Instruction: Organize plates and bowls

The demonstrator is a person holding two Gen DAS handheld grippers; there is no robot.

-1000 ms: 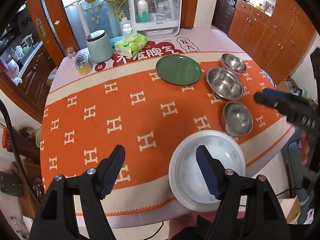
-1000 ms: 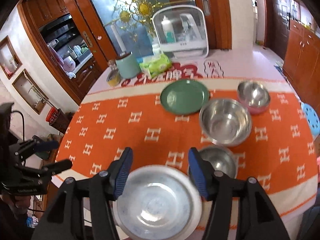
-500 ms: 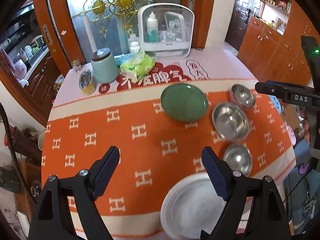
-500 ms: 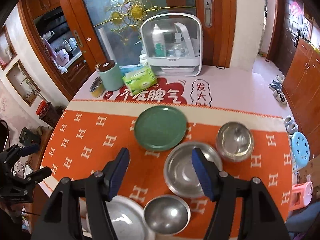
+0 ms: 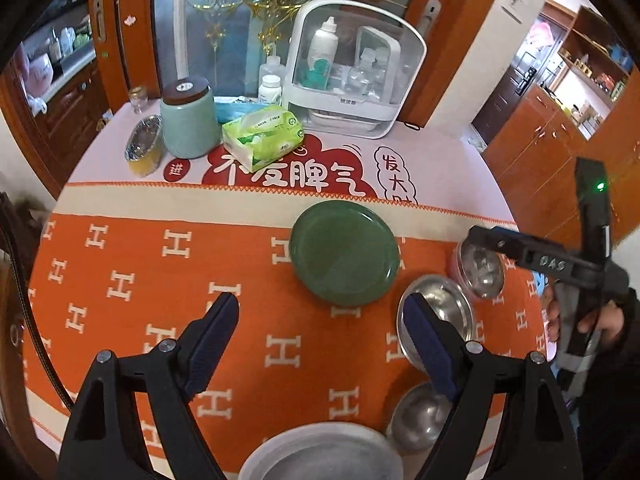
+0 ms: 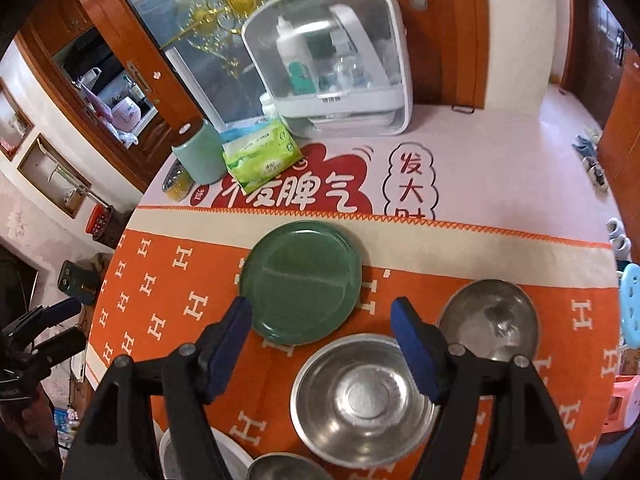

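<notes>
A green plate (image 5: 344, 253) lies at the middle of the orange cloth; it also shows in the right wrist view (image 6: 301, 281). Three steel bowls stand to its right: a large one (image 6: 362, 396), a small far one (image 6: 490, 318) and a near one (image 5: 420, 416). A white plate (image 5: 320, 454) lies at the table's near edge. My left gripper (image 5: 320, 344) is open and empty above the cloth. My right gripper (image 6: 322, 346) is open and empty above the green plate's near rim and the large bowl; it also shows from the left wrist view (image 5: 532, 254).
At the back of the table stand a white plastic caddy with bottles (image 5: 352, 80), a green tissue pack (image 5: 262, 136), a teal canister (image 5: 188, 118) and a foil-lidded cup (image 5: 142, 148). Wooden cabinets (image 5: 560, 128) stand right. A blue stool (image 6: 630, 292) is beside the table.
Both grippers have moved forward over the table toward the green plate. The white plate and near bowl have slid toward the bottom edge of both views. Both stay open.
</notes>
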